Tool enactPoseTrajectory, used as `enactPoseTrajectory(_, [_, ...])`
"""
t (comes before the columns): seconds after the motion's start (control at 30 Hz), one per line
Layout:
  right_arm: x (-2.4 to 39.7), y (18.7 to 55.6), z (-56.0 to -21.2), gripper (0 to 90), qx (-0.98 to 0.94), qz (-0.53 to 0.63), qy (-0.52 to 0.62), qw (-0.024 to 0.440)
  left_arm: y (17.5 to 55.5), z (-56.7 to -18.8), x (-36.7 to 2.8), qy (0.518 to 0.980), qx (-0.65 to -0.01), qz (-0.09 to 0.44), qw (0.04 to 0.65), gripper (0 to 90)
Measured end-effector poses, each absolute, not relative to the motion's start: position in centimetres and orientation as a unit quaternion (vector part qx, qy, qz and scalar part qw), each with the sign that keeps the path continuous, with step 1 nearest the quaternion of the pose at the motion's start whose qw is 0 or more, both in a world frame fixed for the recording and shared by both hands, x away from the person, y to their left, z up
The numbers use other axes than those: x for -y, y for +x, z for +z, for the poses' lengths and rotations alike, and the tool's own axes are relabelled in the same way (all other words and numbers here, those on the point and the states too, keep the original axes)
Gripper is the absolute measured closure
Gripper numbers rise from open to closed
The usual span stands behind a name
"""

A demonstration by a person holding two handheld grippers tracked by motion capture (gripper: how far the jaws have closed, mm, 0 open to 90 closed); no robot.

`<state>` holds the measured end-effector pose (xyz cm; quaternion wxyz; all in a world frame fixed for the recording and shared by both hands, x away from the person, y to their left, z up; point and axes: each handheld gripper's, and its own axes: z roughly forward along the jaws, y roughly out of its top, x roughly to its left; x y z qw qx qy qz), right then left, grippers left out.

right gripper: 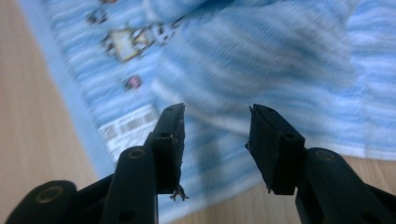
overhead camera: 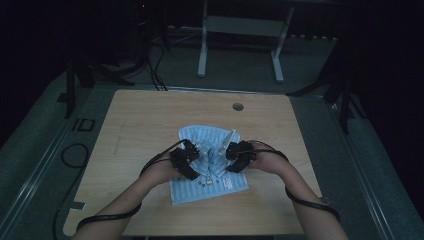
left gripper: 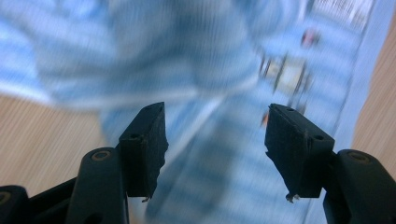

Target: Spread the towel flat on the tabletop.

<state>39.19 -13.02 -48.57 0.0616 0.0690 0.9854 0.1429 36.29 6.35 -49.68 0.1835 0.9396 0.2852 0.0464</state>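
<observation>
A light blue striped towel [overhead camera: 210,189] lies rumpled on the wooden table [overhead camera: 150,115], with a fold standing up at its middle. My left gripper [overhead camera: 196,154] hovers over the towel's left part and my right gripper [overhead camera: 228,152] over its right part, tips facing each other. In the left gripper view my left gripper [left gripper: 217,140] is open above the blurred towel [left gripper: 187,56], nothing between its pads. In the right gripper view my right gripper [right gripper: 217,140] is open too, over the towel [right gripper: 261,56] near a white barcode label [right gripper: 128,126] and a small embroidered motif [right gripper: 128,39].
A round cable hole [overhead camera: 238,106] sits near the table's far edge. Bare wood surrounds the towel on all sides. Black cables trail from both forearms, and a cable loop [overhead camera: 75,155] lies on the floor at left. A white table frame [overhead camera: 240,30] stands behind.
</observation>
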Motion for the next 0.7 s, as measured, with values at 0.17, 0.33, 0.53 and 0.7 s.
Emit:
enactPoseTrajectory(0.17, [12.6,39.8,-49.7,57.1,-0.979,0.171,0.096,0.061,36.9,-50.8,-5.2,0.935,-0.297,0.046,0.189,38.7])
enactPoseTrajectory(0.33, [12.3,39.7,-50.8,85.5,-0.979,0.161,0.104,0.064,36.9,-51.7,-4.6,0.934,-0.297,0.061,0.187,52.9])
enactPoseTrajectory(0.53, [13.4,39.5,-50.1,89.4,-0.977,0.169,0.11,0.069,36.5,-50.5,-5.5,0.937,-0.284,0.071,0.193,86.5])
enactPoseTrajectory(0.7, [15.2,39.7,-48.6,89.4,-0.974,0.172,0.122,0.087,35.9,-48.7,-6.8,0.946,-0.262,0.062,0.183,86.5])
